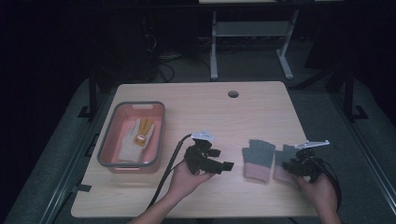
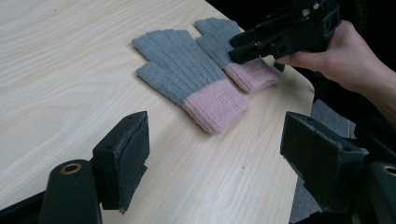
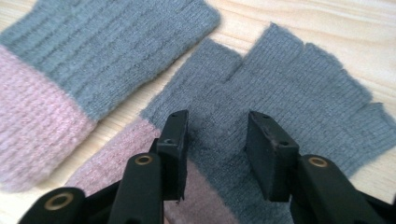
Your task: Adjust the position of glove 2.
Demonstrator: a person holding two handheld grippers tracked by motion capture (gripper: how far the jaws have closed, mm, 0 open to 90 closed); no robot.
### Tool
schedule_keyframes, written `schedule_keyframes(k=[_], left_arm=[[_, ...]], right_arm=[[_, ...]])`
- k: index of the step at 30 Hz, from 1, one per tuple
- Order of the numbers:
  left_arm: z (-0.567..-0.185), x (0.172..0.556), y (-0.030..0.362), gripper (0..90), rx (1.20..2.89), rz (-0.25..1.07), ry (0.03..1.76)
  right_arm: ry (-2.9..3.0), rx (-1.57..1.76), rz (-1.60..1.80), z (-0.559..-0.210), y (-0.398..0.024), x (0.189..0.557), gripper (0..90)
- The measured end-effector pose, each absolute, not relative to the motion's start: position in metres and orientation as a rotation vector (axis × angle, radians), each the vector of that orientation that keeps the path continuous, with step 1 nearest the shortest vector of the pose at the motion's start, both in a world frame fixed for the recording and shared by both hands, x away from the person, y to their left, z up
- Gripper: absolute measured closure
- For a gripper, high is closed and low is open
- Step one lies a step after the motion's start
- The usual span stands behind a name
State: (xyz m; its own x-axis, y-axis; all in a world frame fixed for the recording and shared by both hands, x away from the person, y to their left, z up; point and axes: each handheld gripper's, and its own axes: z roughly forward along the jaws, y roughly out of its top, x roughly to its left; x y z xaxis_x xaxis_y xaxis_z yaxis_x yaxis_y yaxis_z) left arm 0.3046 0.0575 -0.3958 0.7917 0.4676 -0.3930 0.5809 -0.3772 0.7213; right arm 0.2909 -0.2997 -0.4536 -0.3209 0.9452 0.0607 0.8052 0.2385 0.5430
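A pale wooden bench [image 1: 261, 107] is seen in a dark room. Near its front edge two grey-and-pink gloves [image 1: 258, 159] are laid side by side. The right gripper [image 3: 217, 149], jaws partly spread, is held over the right glove [image 3: 299, 93], partly hiding it. The left gripper [image 2: 215, 154], left of the gloves, is spread wide. The pink bin [image 1: 108, 154] stands far left; its contents are hard to make out.

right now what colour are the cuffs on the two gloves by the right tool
Pink, with grey bodies above. The glove cuffs show best in the left gripper view.
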Motion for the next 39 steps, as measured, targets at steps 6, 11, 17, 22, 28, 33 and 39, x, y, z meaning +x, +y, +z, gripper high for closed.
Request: schedule_keyframes(k=[6,11,17,22,28,33,39], left_arm=[[-0.400,0.302,0.055,24.2,2.041,-0.160,0.779],[-0.401,0.302,0.054,24.4,2.040,-0.167,0.783],[-0.401,0.303,0.051,24.4,2.046,-0.165,0.775],[-0.400,0.304,0.052,24.4,2.047,-0.165,0.780],[-0.400,0.304,0.051,24.4,2.043,-0.163,0.778],[-0.399,0.303,0.052,24.4,2.043,-0.158,0.777],[-0.399,0.303,0.052,24.4,2.038,-0.157,0.776]], right_arm=[[2.227,1.622,0.679,-0.454,-0.295,0.291,65.7],[2.244,1.622,0.652,-0.452,-0.291,0.293,76.3],[2.257,1.638,0.639,-0.450,-0.290,0.295,81.2],[2.251,1.682,0.689,-0.445,-0.295,0.294,85.1],[2.252,1.687,0.695,-0.437,-0.297,0.293,85.5],[2.240,1.678,0.719,-0.428,-0.298,0.292,85.5],[2.227,1.645,0.771,-0.411,-0.293,0.290,85.4]])
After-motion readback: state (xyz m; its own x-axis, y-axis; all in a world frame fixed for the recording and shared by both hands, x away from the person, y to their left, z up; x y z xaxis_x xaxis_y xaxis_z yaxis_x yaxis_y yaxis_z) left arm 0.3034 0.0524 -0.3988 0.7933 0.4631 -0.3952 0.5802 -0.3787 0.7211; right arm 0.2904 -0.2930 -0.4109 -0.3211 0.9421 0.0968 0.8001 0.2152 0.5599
